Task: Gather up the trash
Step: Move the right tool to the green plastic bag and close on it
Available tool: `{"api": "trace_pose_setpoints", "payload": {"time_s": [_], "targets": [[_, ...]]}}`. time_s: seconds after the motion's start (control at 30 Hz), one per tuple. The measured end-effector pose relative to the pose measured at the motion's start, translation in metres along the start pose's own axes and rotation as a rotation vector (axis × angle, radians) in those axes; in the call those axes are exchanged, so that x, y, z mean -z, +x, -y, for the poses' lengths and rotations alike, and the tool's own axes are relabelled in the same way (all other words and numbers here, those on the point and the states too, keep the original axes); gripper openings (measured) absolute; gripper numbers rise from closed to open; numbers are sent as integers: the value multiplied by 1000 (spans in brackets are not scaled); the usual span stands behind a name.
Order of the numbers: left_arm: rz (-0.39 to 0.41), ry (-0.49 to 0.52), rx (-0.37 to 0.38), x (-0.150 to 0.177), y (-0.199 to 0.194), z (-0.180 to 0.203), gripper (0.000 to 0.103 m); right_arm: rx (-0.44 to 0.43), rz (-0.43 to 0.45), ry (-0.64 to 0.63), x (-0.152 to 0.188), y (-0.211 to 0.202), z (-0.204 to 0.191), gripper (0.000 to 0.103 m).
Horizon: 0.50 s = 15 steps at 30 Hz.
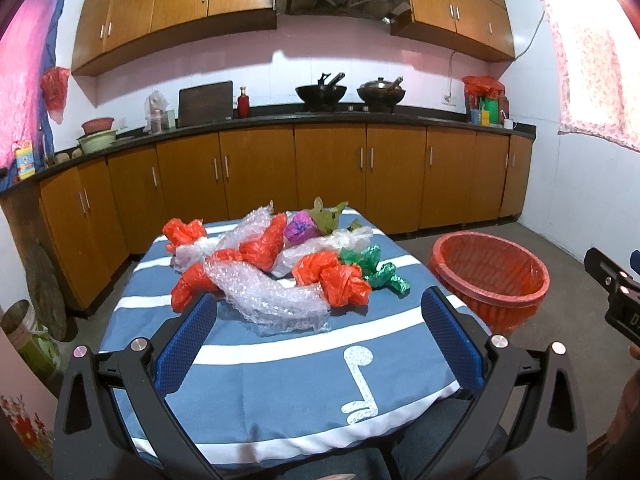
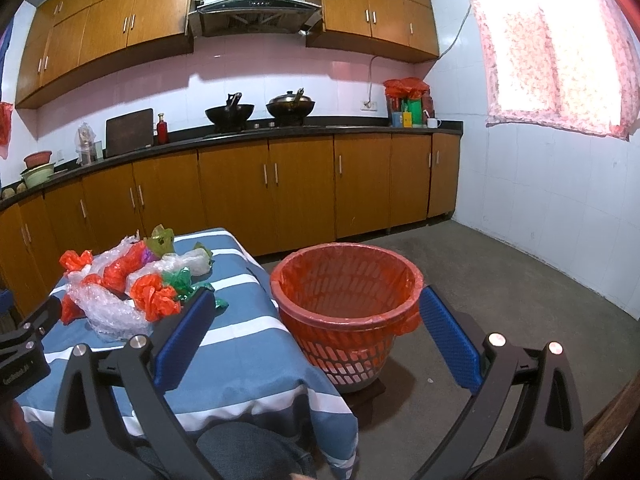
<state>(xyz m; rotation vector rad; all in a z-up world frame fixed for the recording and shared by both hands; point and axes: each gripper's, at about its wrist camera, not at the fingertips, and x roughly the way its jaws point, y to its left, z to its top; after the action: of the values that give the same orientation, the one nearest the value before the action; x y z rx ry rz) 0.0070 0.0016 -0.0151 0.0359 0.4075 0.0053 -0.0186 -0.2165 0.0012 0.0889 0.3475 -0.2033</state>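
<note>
Two grippers are in your hands, both spread wide and holding nothing. In the left wrist view, your left gripper (image 1: 320, 332) frames the blue striped tablecloth (image 1: 280, 372) in the lower centre of the frame. The trash pile sits on it at mid-frame. Going left to right across that pile: an orange bag knot (image 1: 185, 233) at the far left, a long twist of bubble wrap (image 1: 268, 292) lying nearest your fingers, a purple wad (image 1: 298, 230) behind it, a crumpled orange bag (image 1: 340, 280) in front, and green foil scraps (image 1: 380, 268) at the right end. None of it touches your fingers (image 1: 192, 340). Right of the table, the red-lined basket (image 1: 488, 276) stands on the floor, and the tip of your right gripper shows at the right edge of the frame.

In the right wrist view, the trash pile (image 2: 132, 280) lies in the left part of the frame, on the tablecloth (image 2: 240, 344). Your right gripper (image 2: 318, 336) points at the basket (image 2: 348, 300), which fills the centre, just beside the table's edge, with nothing visible inside apart from its liner.
</note>
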Motion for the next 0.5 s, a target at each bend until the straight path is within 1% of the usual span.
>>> {"api": "trace_pose_setpoints", "payload": {"time_s": [0.13, 0.2, 0.23, 0.3, 0.4, 0.5], "targets": [[-45, -15, 3, 7, 13, -10, 101, -22, -33, -13, 1, 20, -8, 99], [-60, -27, -7, 8, 18, -17, 101, -44, -54, -20, 1, 30, -14, 94], [-69, -40, -18, 9, 22, -24, 100, -54, -64, -26, 1, 35, -17, 93], [-74, -57, -33, 10, 26, -34, 96, -84, -84, -40, 0, 47, -26, 86], [-74, -70, -80, 10, 35, -51, 94, -129, -106, -64, -3, 63, -43, 79], [-68, -82, -128, 8, 40, -67, 94, -185, -115, -89, -6, 78, -64, 76]]}}
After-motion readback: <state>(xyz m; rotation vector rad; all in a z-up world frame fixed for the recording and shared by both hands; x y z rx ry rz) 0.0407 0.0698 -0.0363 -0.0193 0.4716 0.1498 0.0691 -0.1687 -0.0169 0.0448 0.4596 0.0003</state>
